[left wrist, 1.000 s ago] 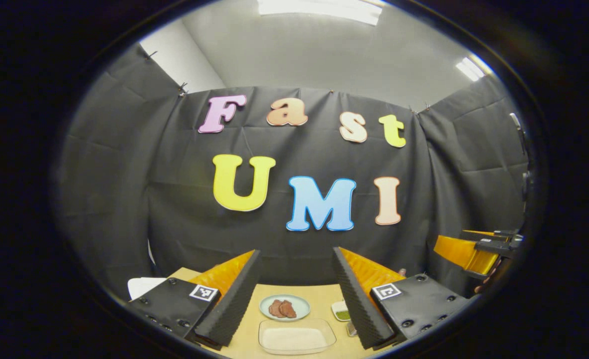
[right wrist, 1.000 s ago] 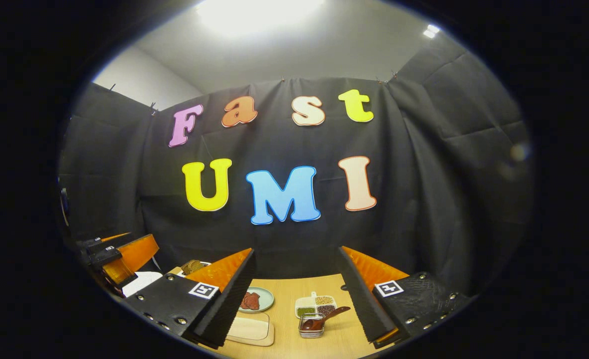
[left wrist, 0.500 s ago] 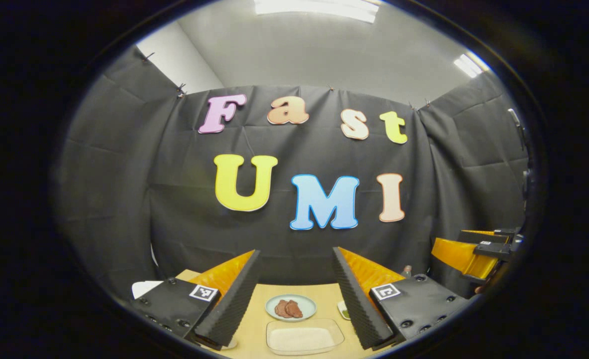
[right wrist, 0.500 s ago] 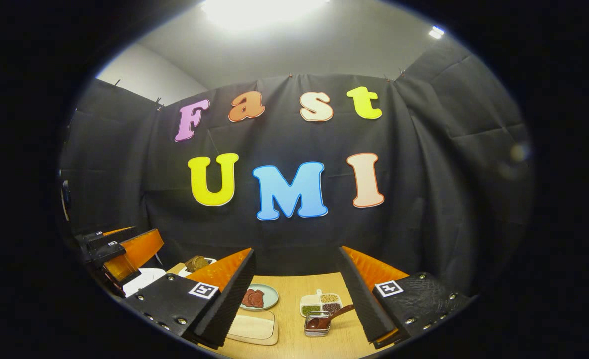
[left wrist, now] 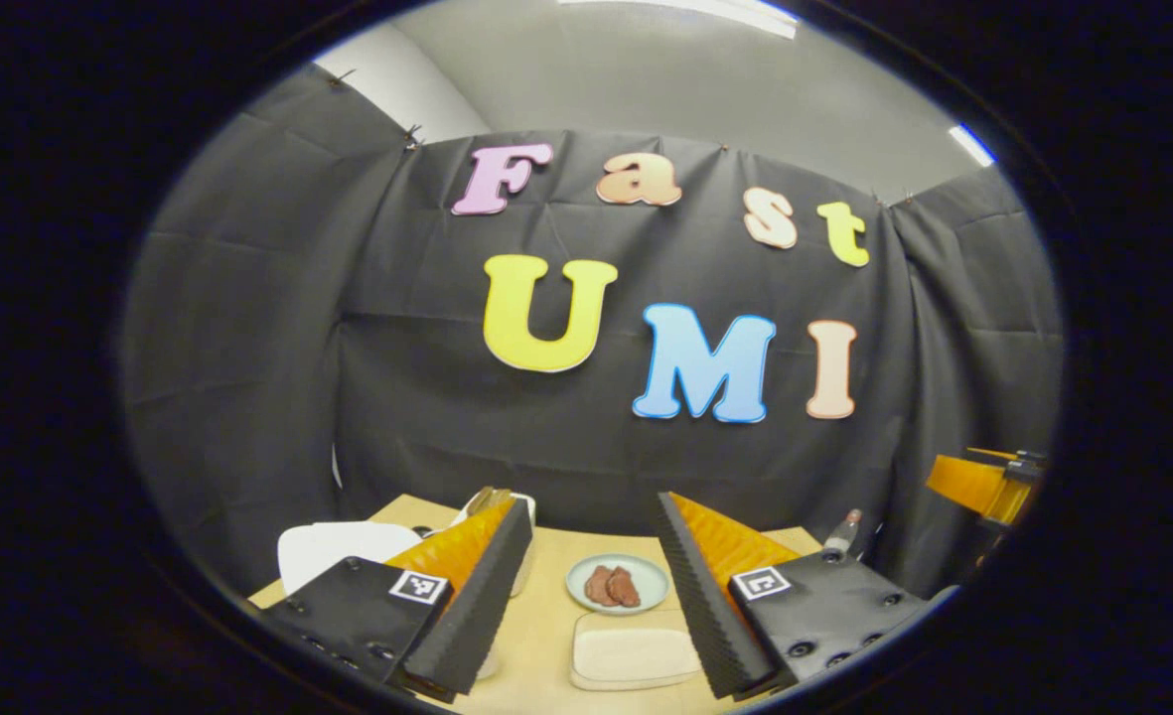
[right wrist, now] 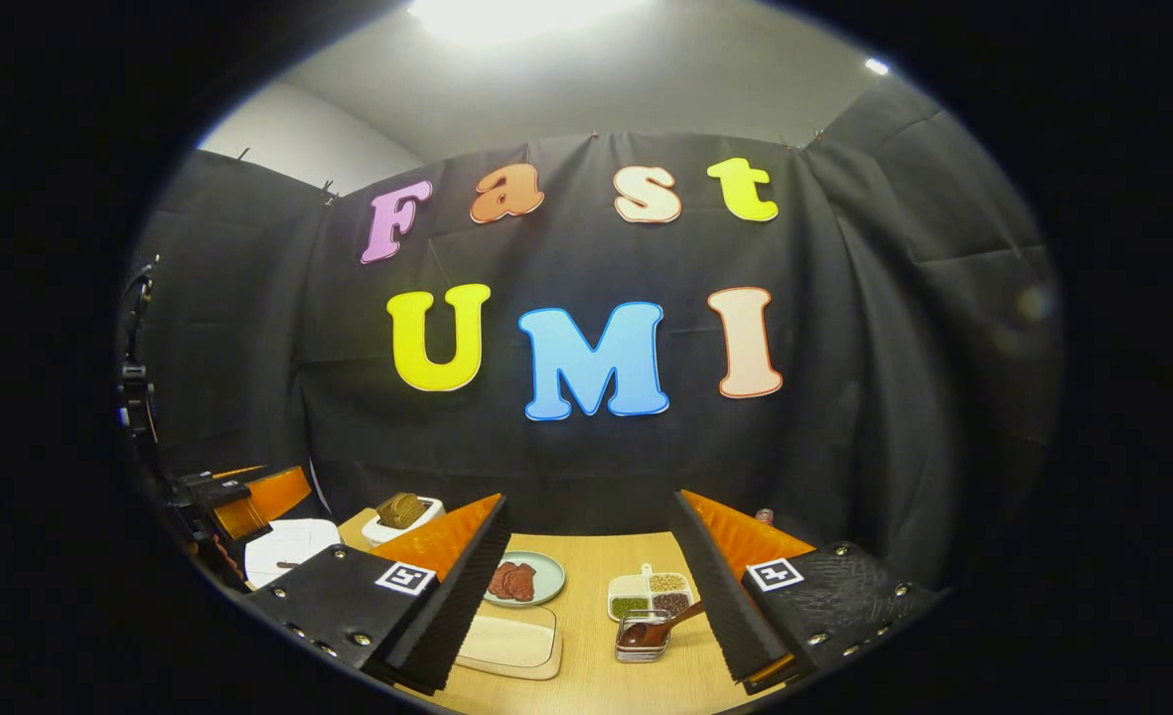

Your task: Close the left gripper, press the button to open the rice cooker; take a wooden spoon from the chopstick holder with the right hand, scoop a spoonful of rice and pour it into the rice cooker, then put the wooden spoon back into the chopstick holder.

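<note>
Status: no step of the task appears started. The left tongs [left wrist: 586, 586] stand wide open with nothing between the fingers, so the first action, closing them before pressing the button, is still due. The right tongs [right wrist: 586, 586] are likewise spread wide and hold nothing.

Location of task items:
1. Rice cooker [left wrist: 333, 548]: a white body at the left edge of the tabletop [left wrist: 546, 636], partly hidden behind the left finger of the left tongs. Its lid appears to be down; the button cannot be made out.
2. Wooden spoon [right wrist: 658, 628]: resting in the small clear chopstick holder [right wrist: 641, 643], handle leaning up to the right, just in front of the divided dish of grains [right wrist: 651, 594].
3. Rice tray [right wrist: 509, 641]: a shallow clear container of white rice, near the front edge, just in front of the plate of meat slices [right wrist: 524, 579].

Clearance: both tongs are judged to sit well above the tabletop, with open air ahead. The left tongs have a free path down and left toward the cooker. The spoon handle lies near the right finger of the right tongs, and the grain dish behind it limits room on the far side. The black cloth wall bounds the rear edge of the tabletop
</note>
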Motion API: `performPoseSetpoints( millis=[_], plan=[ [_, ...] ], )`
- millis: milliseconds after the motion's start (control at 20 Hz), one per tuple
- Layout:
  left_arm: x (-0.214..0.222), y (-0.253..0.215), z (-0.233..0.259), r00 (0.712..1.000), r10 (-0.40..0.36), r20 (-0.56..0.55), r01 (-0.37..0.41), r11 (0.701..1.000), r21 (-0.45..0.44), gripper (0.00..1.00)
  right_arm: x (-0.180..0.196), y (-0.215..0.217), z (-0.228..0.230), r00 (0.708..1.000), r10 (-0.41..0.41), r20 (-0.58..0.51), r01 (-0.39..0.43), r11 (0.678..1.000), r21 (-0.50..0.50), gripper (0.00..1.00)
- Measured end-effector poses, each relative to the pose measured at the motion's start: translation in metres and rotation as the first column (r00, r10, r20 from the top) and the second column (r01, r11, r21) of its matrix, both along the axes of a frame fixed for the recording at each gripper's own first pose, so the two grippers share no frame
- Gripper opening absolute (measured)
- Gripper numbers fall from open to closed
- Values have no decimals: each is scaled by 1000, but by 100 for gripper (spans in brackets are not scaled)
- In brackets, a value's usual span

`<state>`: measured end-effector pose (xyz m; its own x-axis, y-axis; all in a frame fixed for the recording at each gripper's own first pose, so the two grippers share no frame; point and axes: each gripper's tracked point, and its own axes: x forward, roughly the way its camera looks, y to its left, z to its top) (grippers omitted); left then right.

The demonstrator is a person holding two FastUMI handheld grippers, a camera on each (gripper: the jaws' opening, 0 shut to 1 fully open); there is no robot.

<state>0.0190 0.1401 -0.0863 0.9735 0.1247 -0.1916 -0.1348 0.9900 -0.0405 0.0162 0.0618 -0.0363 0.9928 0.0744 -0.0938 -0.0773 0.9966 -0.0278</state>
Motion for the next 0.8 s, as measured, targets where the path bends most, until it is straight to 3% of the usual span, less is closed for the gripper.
performPoseSetpoints(
  millis=[100, 200, 250, 500, 800],
  plan=[
    [0, 22, -18, 998, 26, -62, -27, 1000, -16, 70, 1, 5, -4, 1000, 11, -11, -11, 1000, 7, 98],
    [-2, 46, -43, 989, 66, -132, -70, 997, -25, 36, 3, 9, -10, 1000, 20, -21, -20, 1000, 0, 98],
    [-4, 60, -53, 983, 84, -163, -91, 995, -30, 12, 3, 11, -13, 999, 26, -29, -26, 1000, -4, 98],
    [-21, 121, -107, 938, 118, -327, -164, 980, -115, 9, 3, 15, -21, 998, 37, -46, -38, 999, -13, 99],
    [-36, 180, -159, 880, 161, -447, -292, 925, -242, 10, 2, 6, -29, 997, 28, -70, -30, 999, -27, 99]
  ],
)
